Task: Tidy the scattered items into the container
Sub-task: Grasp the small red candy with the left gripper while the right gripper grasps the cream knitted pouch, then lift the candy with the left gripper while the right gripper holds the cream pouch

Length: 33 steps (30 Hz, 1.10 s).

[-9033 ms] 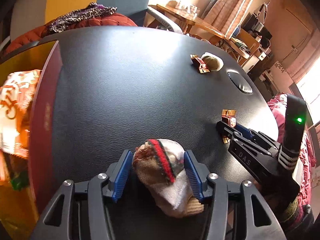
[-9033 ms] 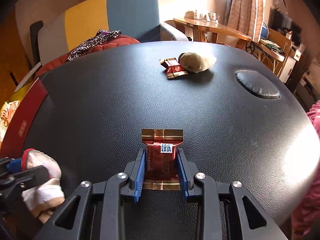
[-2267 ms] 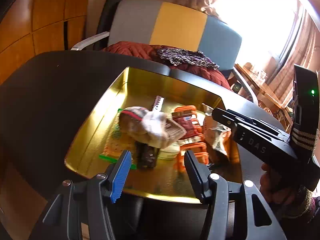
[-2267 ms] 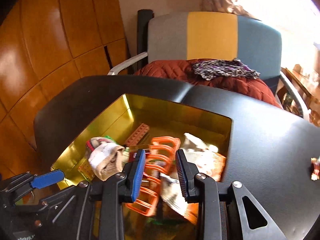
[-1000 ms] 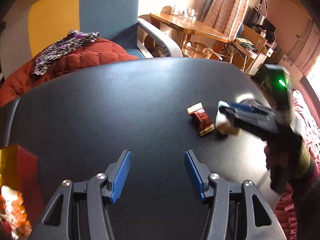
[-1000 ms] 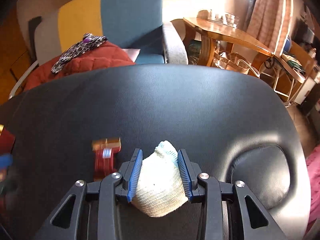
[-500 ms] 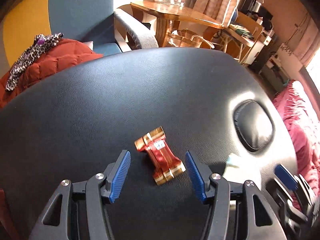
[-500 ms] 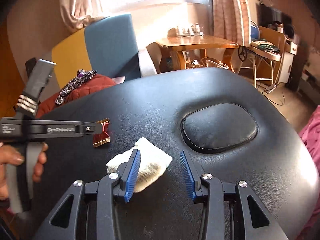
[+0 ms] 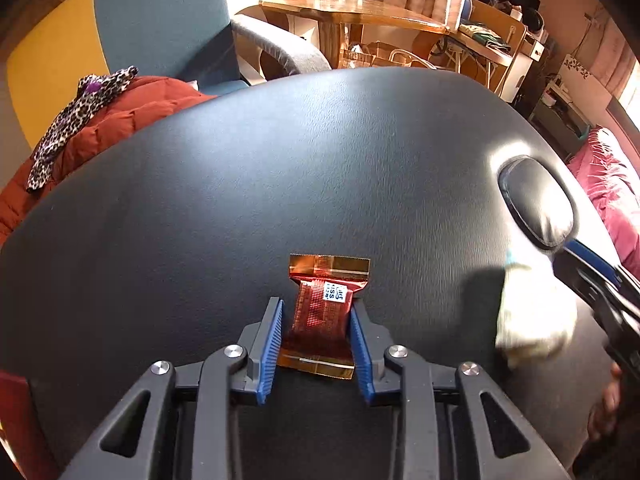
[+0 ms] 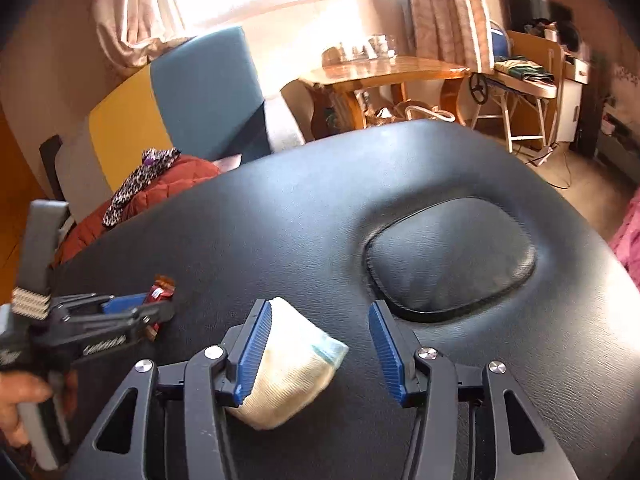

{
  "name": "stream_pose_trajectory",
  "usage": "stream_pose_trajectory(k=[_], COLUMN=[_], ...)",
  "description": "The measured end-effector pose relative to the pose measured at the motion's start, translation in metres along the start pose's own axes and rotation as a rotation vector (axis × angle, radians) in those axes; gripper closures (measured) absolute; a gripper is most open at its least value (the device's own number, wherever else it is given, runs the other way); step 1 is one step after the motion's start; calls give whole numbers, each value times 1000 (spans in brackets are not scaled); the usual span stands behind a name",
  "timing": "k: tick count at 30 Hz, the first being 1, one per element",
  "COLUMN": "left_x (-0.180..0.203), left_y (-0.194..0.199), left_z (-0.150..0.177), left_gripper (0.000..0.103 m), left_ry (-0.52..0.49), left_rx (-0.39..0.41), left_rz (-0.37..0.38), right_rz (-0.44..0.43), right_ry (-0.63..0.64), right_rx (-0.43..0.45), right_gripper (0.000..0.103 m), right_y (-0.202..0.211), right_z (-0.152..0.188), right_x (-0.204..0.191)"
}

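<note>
Left gripper (image 9: 316, 340): its ribbed blue pads (image 9: 271, 343) stand close on both long sides of the candy wrapper, touching or almost touching; whether they squeeze it I cannot tell.
Candy wrapper (image 9: 325, 312): a flat, shiny red foil packet with crimped golden ends and a small white-blue label; it lies on the table top between the left pads.
Right gripper (image 10: 318, 354): wide apart and gripping nothing; only the left blue pad (image 10: 256, 350) touches the sock, the right pad stands clear of it.
Sock (image 10: 288, 364): a soft, cream-coloured knitted bundle with a pale blue edge, lumpy and rounded; it rests on the table top against the left pad. In the left wrist view it looks blurred (image 9: 532, 316), to the right of the wrapper.
Table top (image 9: 280, 184): black padded surface with a fine leather-like grain, and an oval cushion (image 10: 450, 252) set into it beyond the right gripper.
Hands: a hand (image 10: 22, 404) holds the left gripper's handle at the lower left edge of the right wrist view.
Behind the table: a chair (image 9: 160, 28) with blue and yellow panels, a quilted red jacket (image 9: 100, 136) and a leopard-print cloth (image 9: 72, 120) upon it.
</note>
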<state>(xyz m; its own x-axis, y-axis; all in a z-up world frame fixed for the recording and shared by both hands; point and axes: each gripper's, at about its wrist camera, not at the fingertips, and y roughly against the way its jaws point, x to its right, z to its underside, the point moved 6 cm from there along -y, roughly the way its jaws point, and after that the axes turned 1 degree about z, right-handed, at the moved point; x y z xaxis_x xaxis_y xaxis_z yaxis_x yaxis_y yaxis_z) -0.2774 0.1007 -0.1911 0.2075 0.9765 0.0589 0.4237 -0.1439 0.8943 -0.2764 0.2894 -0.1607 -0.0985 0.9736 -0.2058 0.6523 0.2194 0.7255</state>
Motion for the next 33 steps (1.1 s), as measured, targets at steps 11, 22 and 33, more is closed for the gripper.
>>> stream_pose_trajectory(k=[11, 22, 33], left_x=[-43, -56, -89], left_y=[59, 105, 122], left_z=[105, 177, 188], left_gripper=[71, 59, 50], left_ry=[122, 216, 296], left_rx=[-21, 19, 72], left_rz=[16, 110, 147], right_rz=[-102, -115, -47], right_ry=[136, 209, -85], right_rx=[-84, -113, -91], right_gripper=[50, 50, 38], right_y=[10, 56, 92], right_z=[47, 106, 126], right_x=[-78, -130, -105])
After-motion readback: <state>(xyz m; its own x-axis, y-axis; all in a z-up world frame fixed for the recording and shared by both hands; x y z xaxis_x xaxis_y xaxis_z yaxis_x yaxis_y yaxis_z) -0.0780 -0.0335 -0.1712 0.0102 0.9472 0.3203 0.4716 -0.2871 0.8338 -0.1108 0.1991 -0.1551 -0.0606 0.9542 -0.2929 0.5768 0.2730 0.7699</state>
